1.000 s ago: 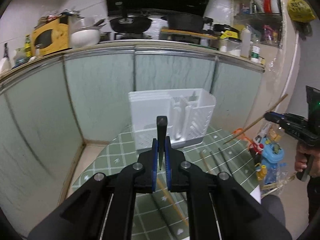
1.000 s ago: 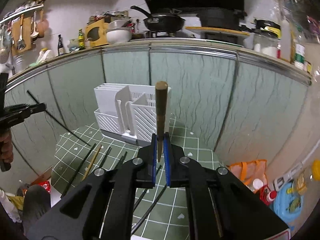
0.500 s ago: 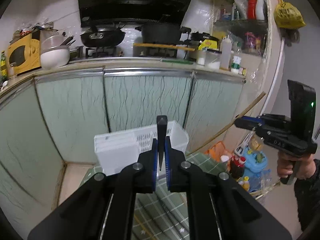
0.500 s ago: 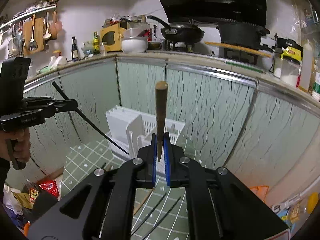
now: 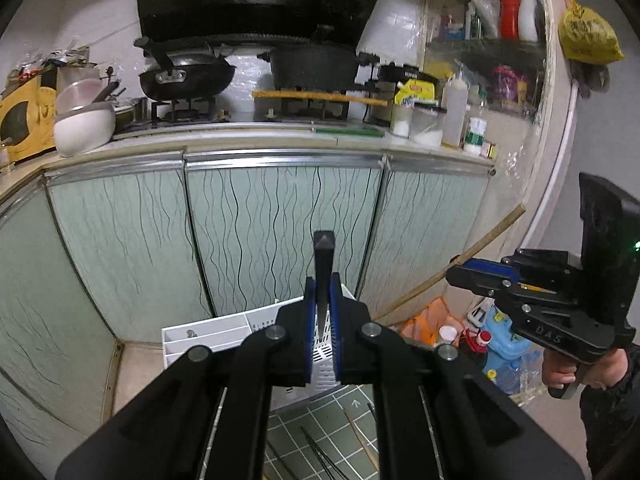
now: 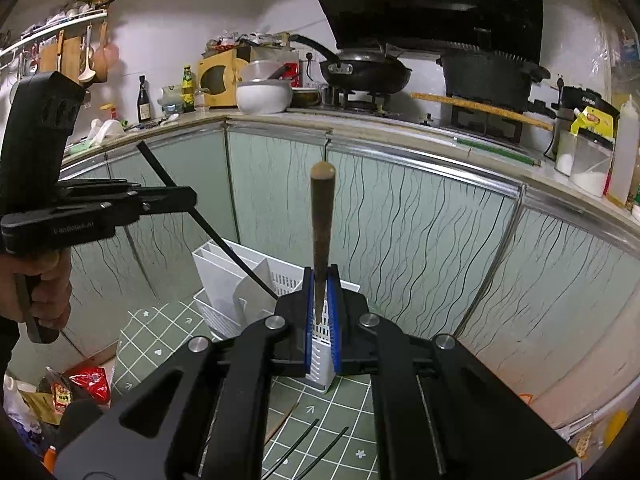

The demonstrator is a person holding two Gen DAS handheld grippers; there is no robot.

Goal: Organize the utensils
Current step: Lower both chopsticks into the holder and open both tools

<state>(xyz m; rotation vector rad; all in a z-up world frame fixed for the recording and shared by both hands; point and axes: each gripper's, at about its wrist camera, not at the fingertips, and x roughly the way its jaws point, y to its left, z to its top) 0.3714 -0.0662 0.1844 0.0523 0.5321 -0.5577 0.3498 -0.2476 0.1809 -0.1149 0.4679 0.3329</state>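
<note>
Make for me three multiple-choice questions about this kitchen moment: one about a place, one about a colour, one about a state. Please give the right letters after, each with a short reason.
1. Where does the white utensil holder stand?
A. on the green checked mat
B. on the stove
C. on the wall shelf

2. What colour is the chopstick in the left gripper?
A. brown
B. white
C. black

3. What is the state of the right gripper?
A. wide open, holding nothing
B. shut on a brown chopstick
C. shut on a spoon

Answers:
1 A: in the right wrist view the holder's base sits on the mat, below the counter.
2 C: the stick between the blue pads is black, and the left wrist view shows its square end.
3 B: the pads press on a brown, round-ended stick that points forward out of them.
</note>
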